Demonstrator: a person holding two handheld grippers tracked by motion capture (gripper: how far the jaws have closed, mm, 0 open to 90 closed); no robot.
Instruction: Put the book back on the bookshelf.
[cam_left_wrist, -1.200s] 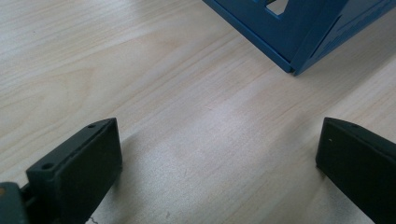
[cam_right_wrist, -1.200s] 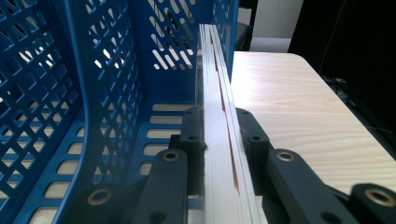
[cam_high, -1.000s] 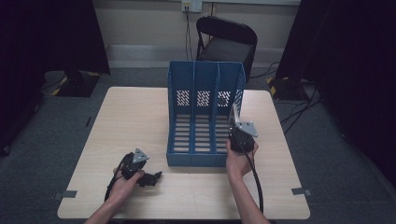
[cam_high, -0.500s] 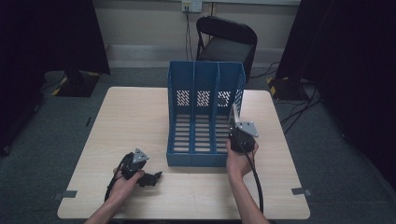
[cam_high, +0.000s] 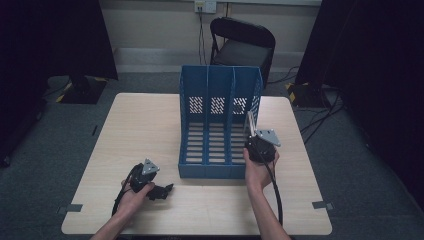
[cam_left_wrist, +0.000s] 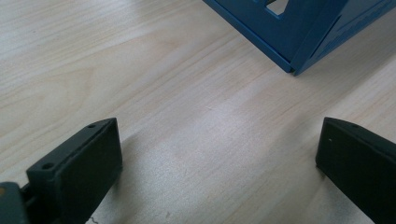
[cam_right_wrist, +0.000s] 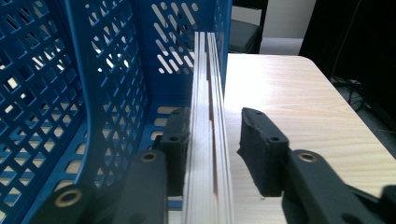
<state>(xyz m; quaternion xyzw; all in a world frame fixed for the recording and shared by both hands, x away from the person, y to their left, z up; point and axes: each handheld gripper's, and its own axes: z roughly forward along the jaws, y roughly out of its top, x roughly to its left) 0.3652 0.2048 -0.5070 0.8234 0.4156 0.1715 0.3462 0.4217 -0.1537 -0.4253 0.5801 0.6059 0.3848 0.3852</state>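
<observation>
A blue three-slot file rack (cam_high: 217, 125) lies on its back mid-table, also seen in the right gripper view (cam_right_wrist: 93, 93). A thin pale stack of boards (cam_right_wrist: 205, 140) stands on edge along the rack's right wall (cam_high: 249, 122). My right gripper (cam_right_wrist: 217, 126) straddles it. Its jaws have just been opening: the left pad still touches the stack, and the right pad stands clear with a gap. My left gripper (cam_high: 165, 191) rests on the table by the rack's front left corner (cam_left_wrist: 299, 28). Its jaws (cam_left_wrist: 219, 140) are wide open with bare wood between them.
The pale wooden table (cam_high: 135, 130) has free room to the left of the rack and along its front edge. A black chair (cam_high: 242, 42) stands behind the far edge. Cables trail from both grippers toward the person.
</observation>
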